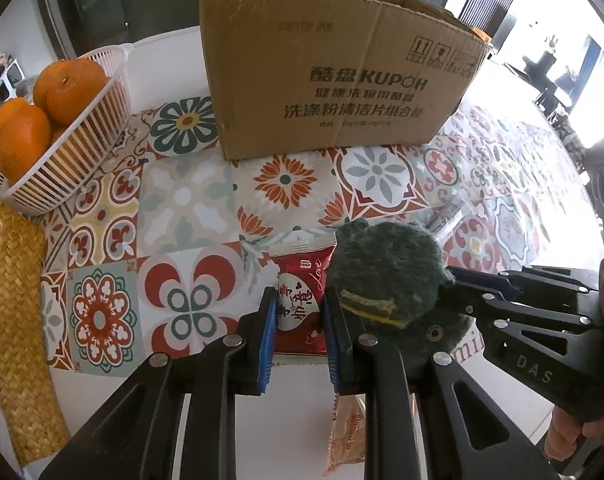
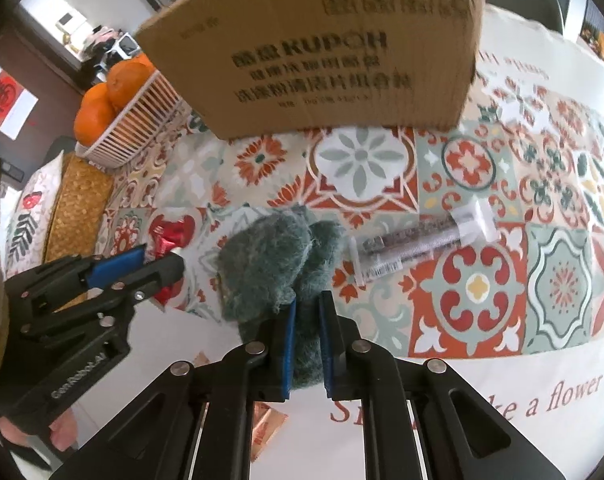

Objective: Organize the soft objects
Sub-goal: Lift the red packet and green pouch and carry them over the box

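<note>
Right, nearest first: right gripper (image 2: pixel 306 344) at bottom centre of the right wrist view is clamped on the green plush toy (image 2: pixel 278 264), pads pinching a thin fold of its lower end only. Left gripper (image 1: pixel 298 332) at bottom centre of the left wrist view has its fingers closed onto the red snack packet (image 1: pixel 302 300), which sits just left of the plush and touches it. An orange wrapper (image 1: pixel 346 432) lies under the left gripper at the frame bottom. Mid-frame right in the right view, a clear packet with dark contents (image 2: pixel 418 244) lies on the tabletop (image 2: pixel 502 320), near the plush but apart. Farther back, the open cardboard box (image 1: pixel 334 72) fills top centre, likely the drop target; a white basket (image 1: pixel 82 152) of oranges (image 1: pixel 70 84) sits upper left. Risks: the shallow pinch could slip off the fur on lift; the two grippers are close enough to collide; the packet may crumple or slide out; the plush could snag on the box's front wall.
</note>
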